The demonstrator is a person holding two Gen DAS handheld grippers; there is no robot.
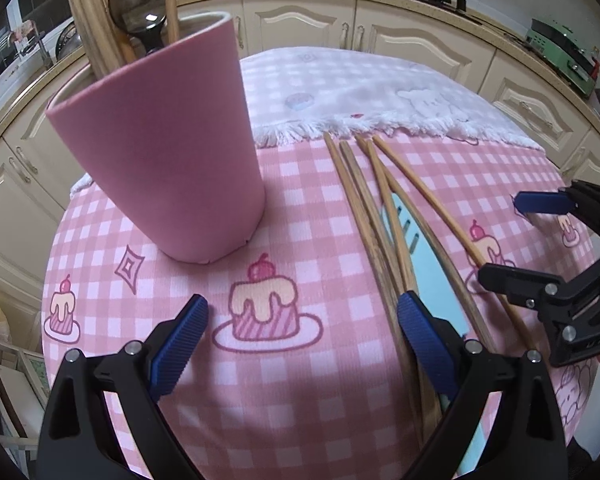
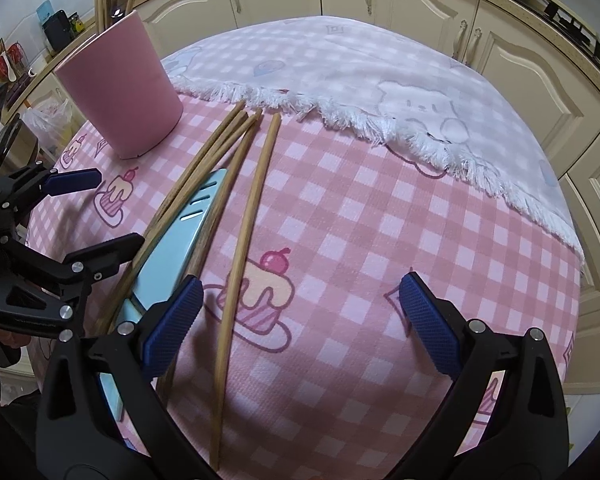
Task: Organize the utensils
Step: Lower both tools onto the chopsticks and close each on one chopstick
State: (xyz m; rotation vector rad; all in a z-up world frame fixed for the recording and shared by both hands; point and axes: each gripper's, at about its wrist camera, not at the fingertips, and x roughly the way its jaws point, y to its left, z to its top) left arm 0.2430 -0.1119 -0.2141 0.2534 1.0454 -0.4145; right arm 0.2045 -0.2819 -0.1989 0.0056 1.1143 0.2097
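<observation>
Left gripper (image 1: 302,336) and right gripper (image 2: 300,320) are both gaping wide, holding nothing. Chopsticks (image 1: 364,208) are lying fanned over a pale blue utensil (image 1: 432,272) on the checked cloth (image 1: 300,400), right of the pink holder cup (image 1: 160,152). Only the right view is showing one stick (image 2: 248,232) lying apart, with bare cloth stretching rightward to the fringed towel (image 2: 380,80).
</observation>
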